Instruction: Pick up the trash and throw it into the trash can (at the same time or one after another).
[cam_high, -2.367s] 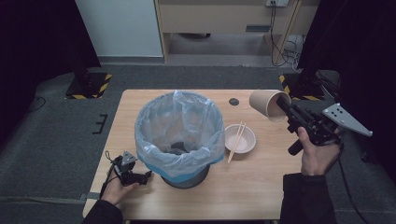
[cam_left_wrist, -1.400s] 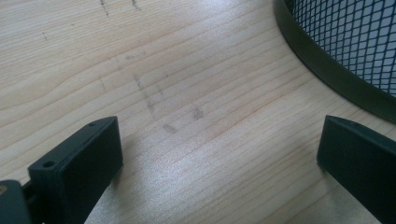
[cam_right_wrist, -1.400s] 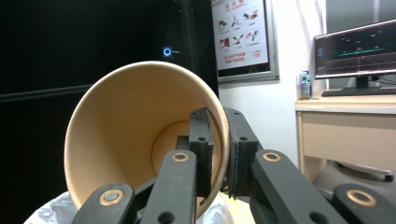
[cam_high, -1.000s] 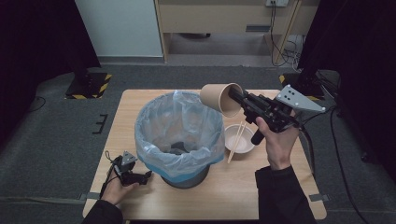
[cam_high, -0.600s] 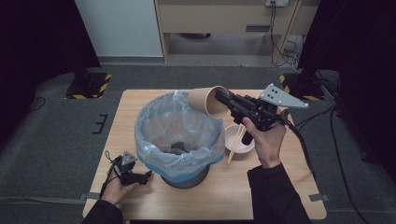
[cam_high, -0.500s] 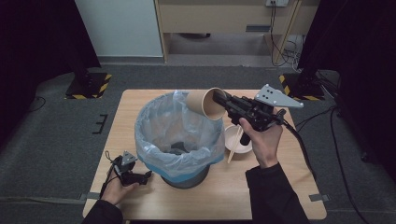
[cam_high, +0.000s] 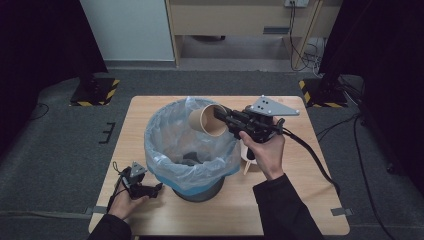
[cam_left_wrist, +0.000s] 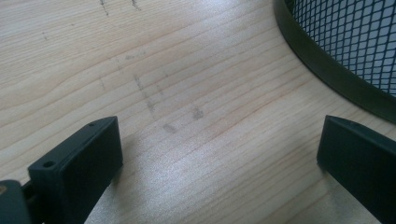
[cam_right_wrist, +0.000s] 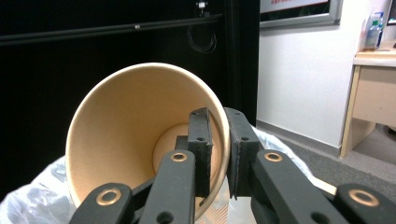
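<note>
A brown paper cup (cam_high: 207, 119) hangs tipped on its side above the bin's mouth, and my right gripper (cam_high: 223, 117) is shut on its rim. In the right gripper view one jaw is inside the paper cup (cam_right_wrist: 123, 135) and one outside its wall, the right gripper (cam_right_wrist: 218, 144) pinching it. The black mesh bin (cam_high: 200, 187) stands mid-table, lined with a clear plastic bag (cam_high: 165, 135); dark items lie at its bottom. My left gripper (cam_high: 150, 191) rests open on the table at the bin's front left. The left gripper view has its jaws wide apart over bare wood, by the bin base (cam_left_wrist: 327, 65).
The wooden table (cam_high: 300, 200) carries a white bowl (cam_high: 248, 152) with chopsticks, mostly hidden behind the right hand (cam_high: 264, 150). A cable (cam_high: 312, 160) trails from the right gripper off the table's right side. Hazard-striped stand bases sit on the floor beyond both far corners.
My right gripper carried the paper cup leftwards from the table's right side to above the bin's mouth. The left gripper has stayed put.
</note>
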